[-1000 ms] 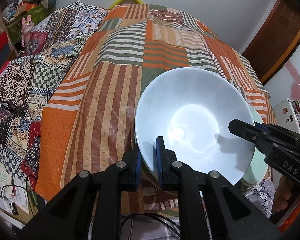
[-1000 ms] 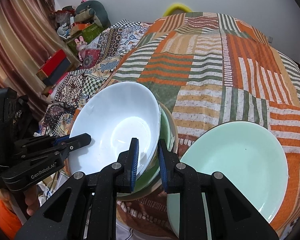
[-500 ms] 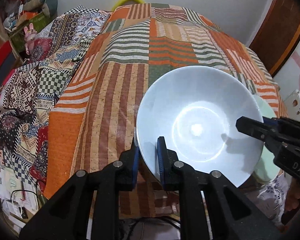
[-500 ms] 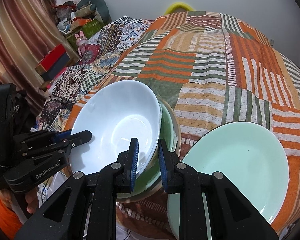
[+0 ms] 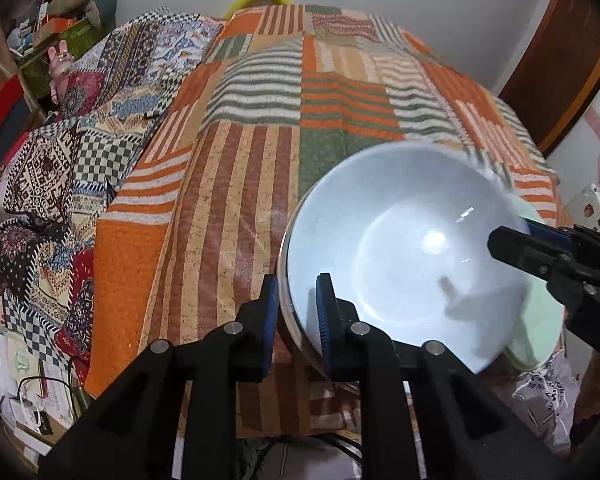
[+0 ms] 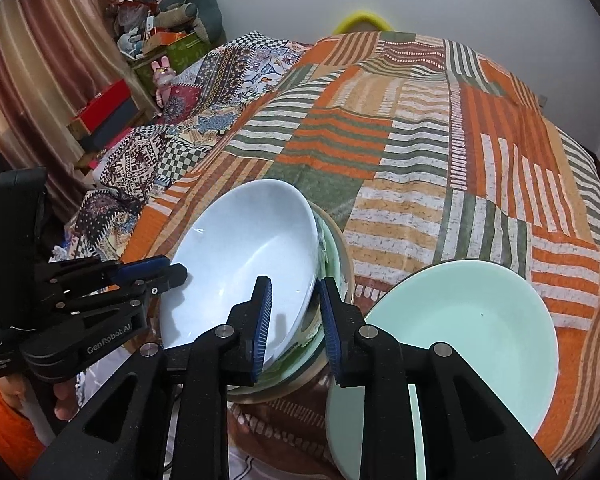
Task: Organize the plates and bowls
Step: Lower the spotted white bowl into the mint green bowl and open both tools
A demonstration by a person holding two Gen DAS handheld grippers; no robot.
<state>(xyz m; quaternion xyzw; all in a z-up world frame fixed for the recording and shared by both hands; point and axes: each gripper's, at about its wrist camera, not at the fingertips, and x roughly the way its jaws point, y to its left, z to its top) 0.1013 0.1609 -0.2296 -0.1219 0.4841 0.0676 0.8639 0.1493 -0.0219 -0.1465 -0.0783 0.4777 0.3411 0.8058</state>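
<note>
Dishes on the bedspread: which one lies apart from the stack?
The mint-green plate, lying alone right of the stack; the white bowl tops that stack.

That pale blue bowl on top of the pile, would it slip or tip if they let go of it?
The pale blue bowl looks glossy, so probably slippery between the pads. It sits tilted in the stack of bowls beneath, so it may rock or slide. It looks rigid and likely breakable, though the patchwork cloth might cushion it.

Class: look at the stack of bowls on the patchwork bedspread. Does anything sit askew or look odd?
Yes. The white bowl sits tilted, not nested flat in the stack beneath it: its rim rides high on the side nearest the green plate.
</note>
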